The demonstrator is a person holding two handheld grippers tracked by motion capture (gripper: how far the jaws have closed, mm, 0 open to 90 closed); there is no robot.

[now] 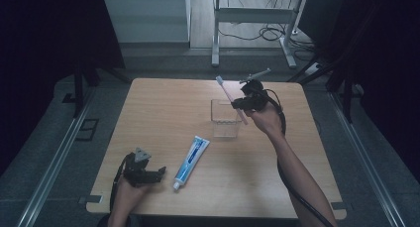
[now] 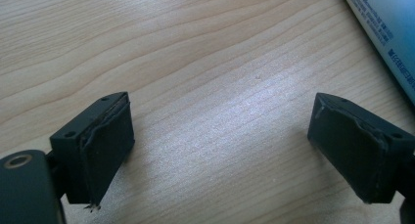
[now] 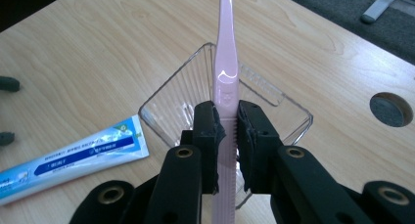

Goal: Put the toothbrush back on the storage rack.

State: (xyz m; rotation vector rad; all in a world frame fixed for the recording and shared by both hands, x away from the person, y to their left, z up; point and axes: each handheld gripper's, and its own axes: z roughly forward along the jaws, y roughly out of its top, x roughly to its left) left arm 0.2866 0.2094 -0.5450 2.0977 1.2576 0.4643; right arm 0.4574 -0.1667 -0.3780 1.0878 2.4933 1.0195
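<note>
Near far edge of wooden table (image 1: pixel 163 108), right gripper (image 3: pixel 227 131) pinches pale pink plastic toothbrush (image 3: pixel 225 62) over clear square plastic cup (image 3: pixel 166 106); left gripper (image 2: pixel 222 150) view shows jaws spread w/ nothing between.

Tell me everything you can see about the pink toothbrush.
The toothbrush is pale pink, glossy plastic, long and slim, with a ribbed lower handle. The right hand-held gripper is shut on its handle. In the high view it is tilted, its far end pointing up and away over the wooden table. It is held above the clear plastic cup; whether it touches the cup cannot be told.
</note>
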